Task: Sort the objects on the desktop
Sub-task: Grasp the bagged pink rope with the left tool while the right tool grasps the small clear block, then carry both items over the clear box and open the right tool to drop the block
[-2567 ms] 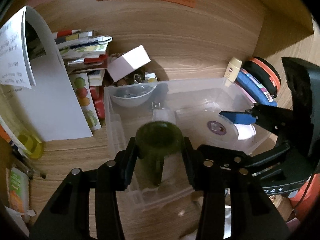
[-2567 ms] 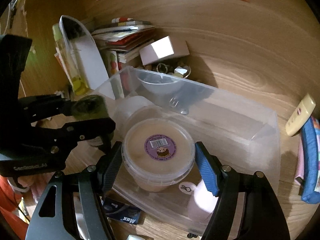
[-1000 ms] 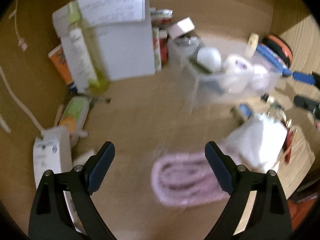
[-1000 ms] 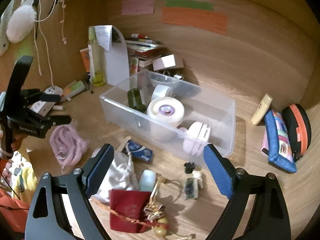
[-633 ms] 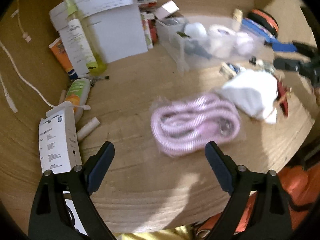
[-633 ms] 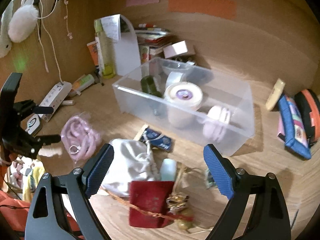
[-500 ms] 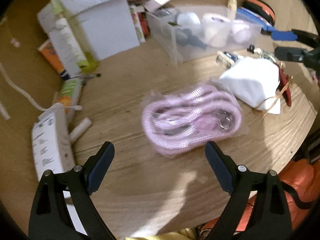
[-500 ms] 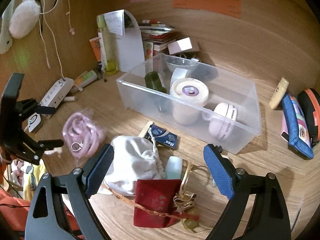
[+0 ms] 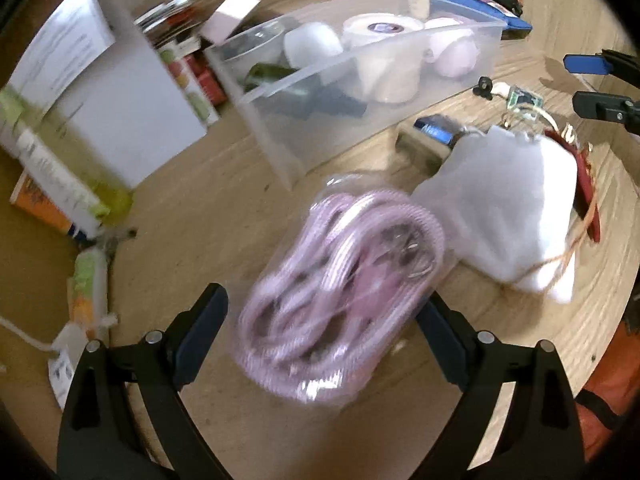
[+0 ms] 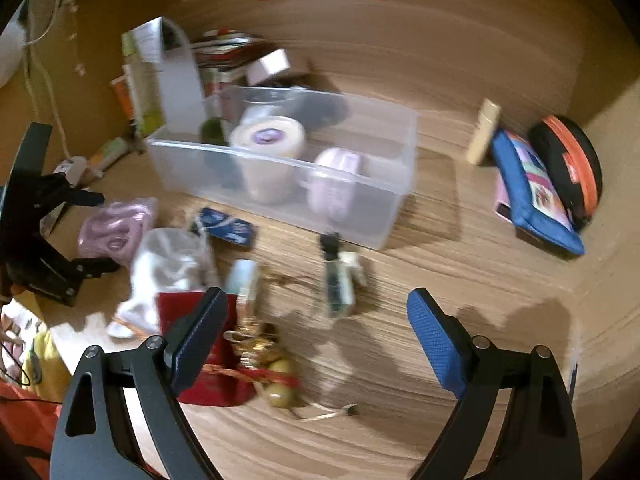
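Both tongs wide, empty.
Left gripper [image 9: 322,322] straddles blurred pink cord bag [image 9: 340,280]; only right gripper [image 10: 316,340] view shows desk's [image 10: 460,280] right-corner pouches [image 10: 532,192].

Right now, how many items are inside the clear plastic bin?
5 visible in the clear bin: dark green cup at its left end, white roll, lidded tub mid-bin, pink case toward the right, clear bowl at the back. More may be hidden.

Home desk [image 10: 460,264]; booklets [image 10: 224,46], clutter
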### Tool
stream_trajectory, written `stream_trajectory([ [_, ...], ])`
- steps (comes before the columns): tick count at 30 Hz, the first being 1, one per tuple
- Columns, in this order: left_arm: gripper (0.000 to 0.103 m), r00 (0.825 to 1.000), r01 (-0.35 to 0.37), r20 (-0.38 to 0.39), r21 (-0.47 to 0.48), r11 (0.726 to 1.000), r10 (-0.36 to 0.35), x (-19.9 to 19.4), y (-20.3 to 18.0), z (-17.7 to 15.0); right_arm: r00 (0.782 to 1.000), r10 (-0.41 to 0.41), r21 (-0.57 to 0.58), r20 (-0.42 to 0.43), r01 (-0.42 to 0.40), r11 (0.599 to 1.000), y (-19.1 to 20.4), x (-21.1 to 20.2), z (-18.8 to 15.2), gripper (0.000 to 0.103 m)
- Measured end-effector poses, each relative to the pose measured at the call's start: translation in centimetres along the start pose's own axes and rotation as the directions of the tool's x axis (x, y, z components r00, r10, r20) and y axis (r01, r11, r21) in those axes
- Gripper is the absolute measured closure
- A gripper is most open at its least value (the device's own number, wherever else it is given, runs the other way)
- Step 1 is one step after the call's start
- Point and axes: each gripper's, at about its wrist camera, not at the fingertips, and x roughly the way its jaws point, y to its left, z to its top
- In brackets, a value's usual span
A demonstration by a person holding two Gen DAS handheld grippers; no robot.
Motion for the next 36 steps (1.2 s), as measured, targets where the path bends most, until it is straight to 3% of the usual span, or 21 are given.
stream_trajectory([
  [9,0.009,0.995,0.101,0.006,-0.039,0.994,-0.101,1.9,0.8,2.2,0.998,0.057,-0.002,-0.027,-0.057,0.998,-1.0,1.9,0.3,0.016],
  [14,0.016,0.982,0.189,0.031,-0.129,0.974,-0.186,2.4,2.0,1.8,0.991,0.103,0.000,-0.084,-0.103,0.995,-1.1,3.8,0.4,0.049],
  [20,0.033,0.988,0.146,0.080,-0.188,0.971,-0.133,1.9,3.1,1.2,0.984,0.134,0.009,-0.120,-0.134,0.991,-1.1,5.6,0.7,0.077],
  [22,0.036,0.989,0.133,0.087,-0.203,0.970,-0.118,1.8,2.7,1.1,0.984,0.132,0.011,-0.124,-0.132,0.991,-1.0,6.0,0.7,0.082],
  [27,0.044,0.990,0.110,0.112,-0.255,0.961,-0.083,1.6,3.1,0.8,0.987,0.113,0.010,-0.110,-0.113,0.994,-0.8,6.3,0.7,0.088],
  [36,0.047,0.972,0.176,0.211,-0.376,0.910,-0.101,-0.8,4.3,-0.6,0.992,0.128,0.011,0.022,-0.128,0.992,-0.6,2.4,2.1,0.088],
])
